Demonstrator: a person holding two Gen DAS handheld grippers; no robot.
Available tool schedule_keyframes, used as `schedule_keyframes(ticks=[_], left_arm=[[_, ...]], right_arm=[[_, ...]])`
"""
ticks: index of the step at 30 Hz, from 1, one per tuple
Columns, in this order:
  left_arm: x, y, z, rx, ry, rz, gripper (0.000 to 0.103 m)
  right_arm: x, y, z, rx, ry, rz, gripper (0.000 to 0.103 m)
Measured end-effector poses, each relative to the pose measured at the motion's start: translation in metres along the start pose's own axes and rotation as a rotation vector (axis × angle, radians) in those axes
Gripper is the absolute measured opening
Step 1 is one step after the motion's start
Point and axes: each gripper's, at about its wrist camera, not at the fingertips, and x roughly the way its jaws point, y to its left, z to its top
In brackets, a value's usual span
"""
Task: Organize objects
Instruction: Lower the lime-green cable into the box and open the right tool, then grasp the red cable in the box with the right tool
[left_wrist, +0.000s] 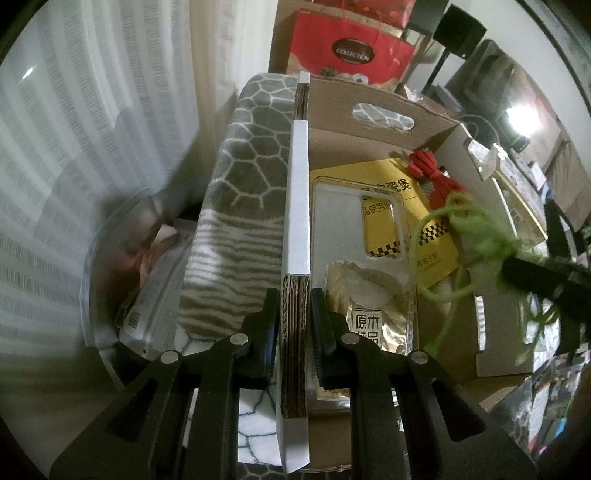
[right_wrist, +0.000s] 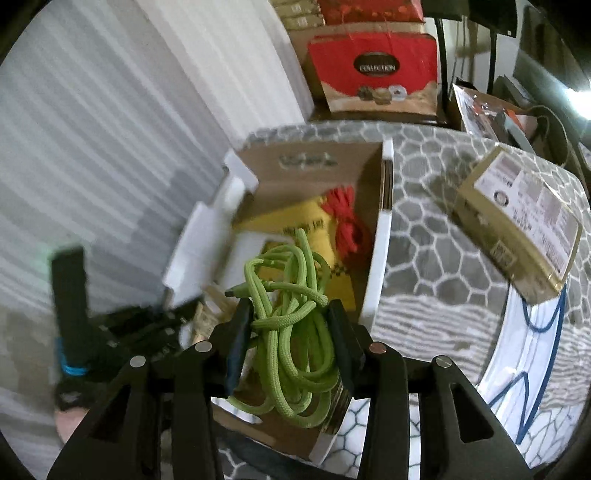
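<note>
- Meanwhile, a cardboard box is steadied on a patterned blanket; its left wall is clamped between the closed jaws of the left gripper.
- A tangled green cord is carried by the right gripper above the open box, held between jaws that stand partly apart, with loops hanging below them.
- The step in hand is judged to be the dropping of the cord into the box; a wider opening over the box floor is what the next move calls for.
- Already inside the box are seen a yellow leaflet, a red cord, a clear plastic tray and a foil packet.
- A gold-edged carton and a blue cable are left lying on the blanket outside, well apart from the box.
- Trailing loops could be caught on the box's right wall or on the fingers.
</note>
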Motion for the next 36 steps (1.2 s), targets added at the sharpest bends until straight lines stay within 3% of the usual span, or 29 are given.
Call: schedule_keyframes(ticks=[2,4,11,15,20,25,31,36], left_arm=[[0.0,0.0,0.0,0.0,-0.001,0.0,0.015],[0.0,0.0,0.0,0.0,-0.001,0.0,0.015],[0.0,0.001,0.0,0.0,0.0,0.0,0.015],[0.0,0.0,0.0,-0.001,0.0,-0.001,0.015],[0.0,0.0,0.0,0.0,0.001,0.0,0.015],[0.0,-0.001,0.0,0.001,0.0,0.0,0.015],[0.0,-0.002,0.001,0.003,0.0,0.003,0.015],[0.0,-0.002,0.001,0.003,0.0,0.003,0.015]], right_arm=[[0.005,0.005,-0.007,-0.026,0.013,-0.038,0.047],[0.005,0.01,-0.011,-0.066,0.013,-0.06,0.059],[-0.014,0.013,-0.01,-0.144,-0.05,-0.074,0.06],[-0.02,0.007,-0.008,-0.161,-0.046,-0.062,0.045],[-0.033,-0.02,0.0,-0.131,-0.059,-0.11,0.046],[-0.052,-0.061,0.011,-0.079,-0.093,-0.185,0.065],[-0.067,-0.099,0.026,-0.004,-0.121,-0.183,0.061],[-0.06,-0.074,0.041,-0.084,-0.106,-0.147,0.056]])
